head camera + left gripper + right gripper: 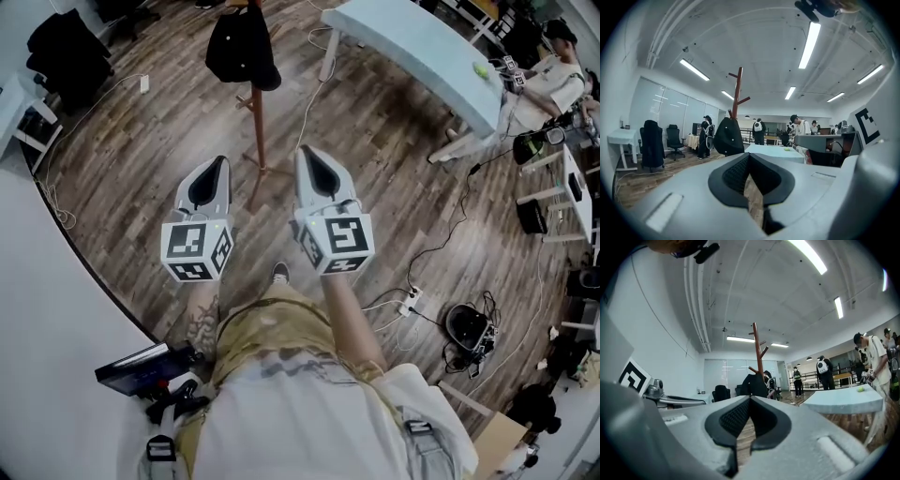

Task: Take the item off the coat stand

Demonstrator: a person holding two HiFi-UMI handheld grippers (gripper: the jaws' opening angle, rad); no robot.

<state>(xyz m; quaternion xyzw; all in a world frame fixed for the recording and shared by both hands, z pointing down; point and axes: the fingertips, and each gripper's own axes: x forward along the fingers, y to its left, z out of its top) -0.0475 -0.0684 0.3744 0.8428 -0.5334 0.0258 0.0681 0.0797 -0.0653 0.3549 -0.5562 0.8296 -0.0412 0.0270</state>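
Jaws shut and empty on both the left gripper (216,176) and right gripper (317,169), mid-frame. The black item (242,42) hangs on the coat stand (258,127), top centre, well apart. Better to open one claw on approach, then lift it clear of its peg.

Wood floor (375,141), pale-blue table (412,42)
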